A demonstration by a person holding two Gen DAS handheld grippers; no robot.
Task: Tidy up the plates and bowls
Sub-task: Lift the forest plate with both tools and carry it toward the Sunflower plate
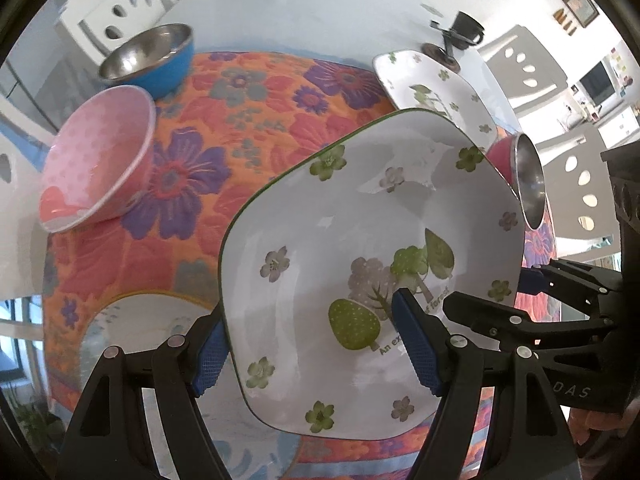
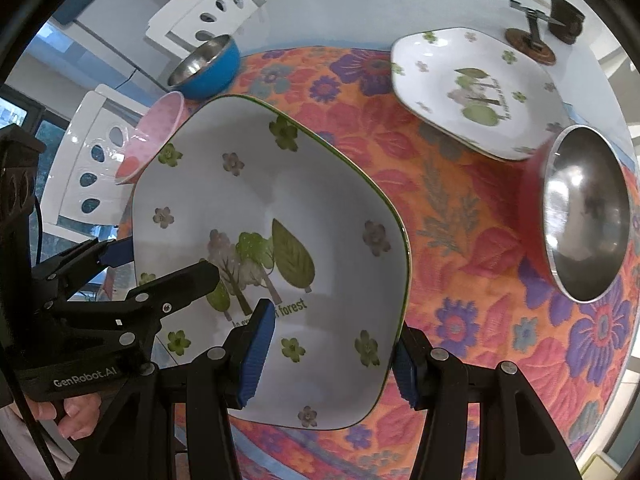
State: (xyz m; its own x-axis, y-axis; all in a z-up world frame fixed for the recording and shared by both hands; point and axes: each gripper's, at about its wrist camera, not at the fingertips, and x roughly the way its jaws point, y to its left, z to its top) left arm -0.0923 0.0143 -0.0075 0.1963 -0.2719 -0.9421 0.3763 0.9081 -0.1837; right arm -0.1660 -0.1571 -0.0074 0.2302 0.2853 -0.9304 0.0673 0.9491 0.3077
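Observation:
A white squarish plate with green flowers and printed trees hangs tilted above the floral cloth. My left gripper is shut on its left rim, one blue pad on top and one under the edge. On the opposite rim my right gripper is shut the same way. Each gripper also shows in the other's view: the right gripper and the left gripper. A second matching plate lies flat at the back right.
On the cloth stand a blue steel-lined bowl, a pink dotted bowl and a red steel-lined bowl. A dark cup and a small stand sit behind. White chairs flank the table.

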